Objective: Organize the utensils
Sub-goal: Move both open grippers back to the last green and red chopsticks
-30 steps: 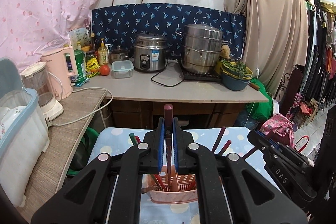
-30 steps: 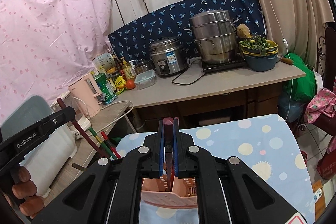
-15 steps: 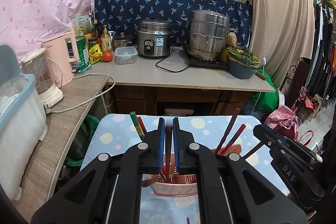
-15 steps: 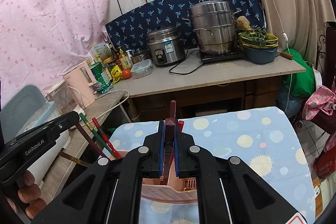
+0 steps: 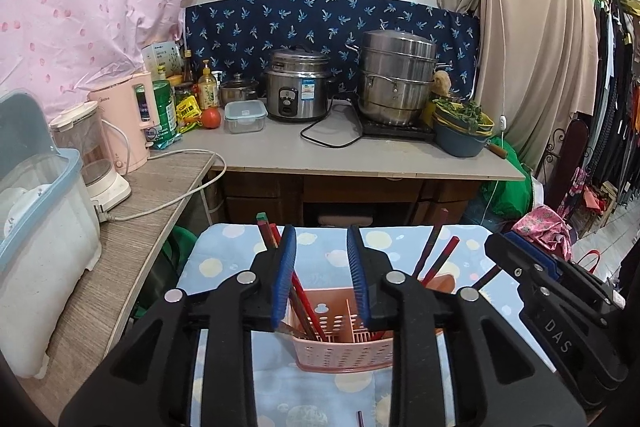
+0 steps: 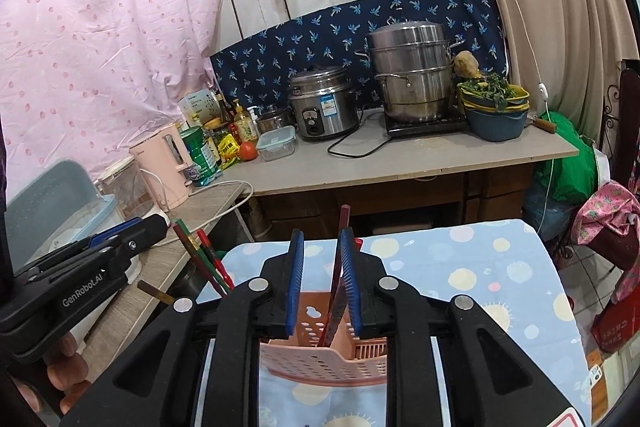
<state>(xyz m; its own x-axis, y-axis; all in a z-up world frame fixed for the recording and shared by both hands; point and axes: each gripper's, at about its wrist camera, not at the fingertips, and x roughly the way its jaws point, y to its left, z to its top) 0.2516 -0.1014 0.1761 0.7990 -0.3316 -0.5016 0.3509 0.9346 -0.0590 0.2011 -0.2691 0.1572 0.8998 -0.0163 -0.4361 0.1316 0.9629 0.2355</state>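
Left gripper (image 5: 322,281) has just been opening, pads apart, nothing pinched; the pink utensil basket (image 5: 342,343) sits low centre on the dotted blue tablecloth (image 5: 224,267), chopsticks (image 5: 306,303) leaning inside. Right gripper (image 6: 320,285) has just been parting too, and a dark red chopstick (image 6: 338,283) stands loose between its pads, dropping into the basket. Across mid-frame runs a grey counter (image 5: 360,157) with rice cooker (image 5: 298,91) and steamer pot (image 5: 396,77). Both grippers tilt downward; fingers (image 6: 60,375) show lower left.
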